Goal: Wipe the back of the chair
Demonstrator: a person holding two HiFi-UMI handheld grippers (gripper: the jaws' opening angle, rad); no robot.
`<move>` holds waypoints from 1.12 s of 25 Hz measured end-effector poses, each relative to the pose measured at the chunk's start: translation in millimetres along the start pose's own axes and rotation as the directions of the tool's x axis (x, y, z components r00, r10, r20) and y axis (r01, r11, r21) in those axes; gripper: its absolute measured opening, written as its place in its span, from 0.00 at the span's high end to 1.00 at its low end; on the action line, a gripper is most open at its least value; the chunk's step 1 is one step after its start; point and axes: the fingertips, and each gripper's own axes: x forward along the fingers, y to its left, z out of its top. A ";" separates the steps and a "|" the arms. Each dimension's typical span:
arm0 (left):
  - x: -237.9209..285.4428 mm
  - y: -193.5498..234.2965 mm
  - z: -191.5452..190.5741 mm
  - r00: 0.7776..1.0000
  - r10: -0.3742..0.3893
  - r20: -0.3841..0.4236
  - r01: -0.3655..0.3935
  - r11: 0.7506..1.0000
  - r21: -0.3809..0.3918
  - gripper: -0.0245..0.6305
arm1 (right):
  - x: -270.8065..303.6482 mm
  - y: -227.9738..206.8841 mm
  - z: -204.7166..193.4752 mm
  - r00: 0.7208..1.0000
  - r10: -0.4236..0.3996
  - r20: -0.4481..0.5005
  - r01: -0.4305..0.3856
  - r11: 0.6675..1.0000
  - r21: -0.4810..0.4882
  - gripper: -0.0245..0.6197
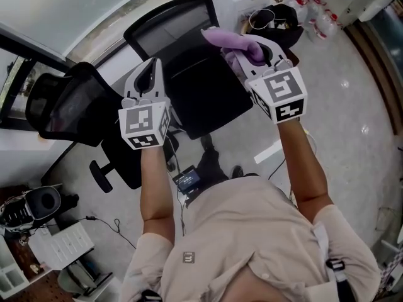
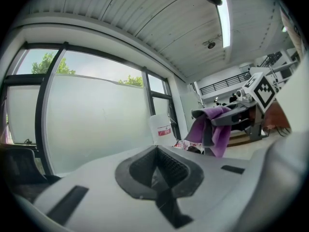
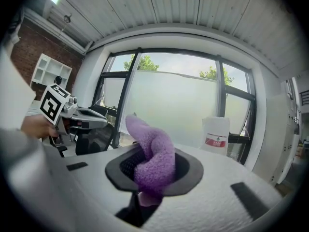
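Right tool [image 1: 253,48], clenching purple cloth [image 1: 228,41], and left tool [image 1: 151,69], clenched empty, hang clear above the black chair [image 1: 203,96].

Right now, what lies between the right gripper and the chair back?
Head view: only the purple cloth, clamped in the right gripper, reaches toward the chair back.

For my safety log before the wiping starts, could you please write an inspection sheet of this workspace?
Surface: grey floor, glossy; no table seen.
Job's things: black chair below the grippers; purple cloth hangs free, not on the chair.
Clutter: second black chair at left; containers at upper right.
Grippers: left gripper shut, empty; right gripper shut on purple cloth.
Cables: black cable loose on floor.
Surroundings: large frosted windows; white jug beside them.
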 end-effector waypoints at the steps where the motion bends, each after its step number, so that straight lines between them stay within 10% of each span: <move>1: 7.9 7.0 -3.2 1.000 0.003 -0.002 -0.003 1.000 -0.004 0.95 | 9.9 -2.7 -2.5 1.000 -0.001 -0.004 0.001 1.000 0.004 0.86; 28: 163.8 174.8 -111.1 0.993 0.038 -0.111 -0.046 0.996 -0.072 0.95 | 272.6 -14.9 -43.9 0.995 0.045 -0.094 -0.044 0.999 0.018 0.86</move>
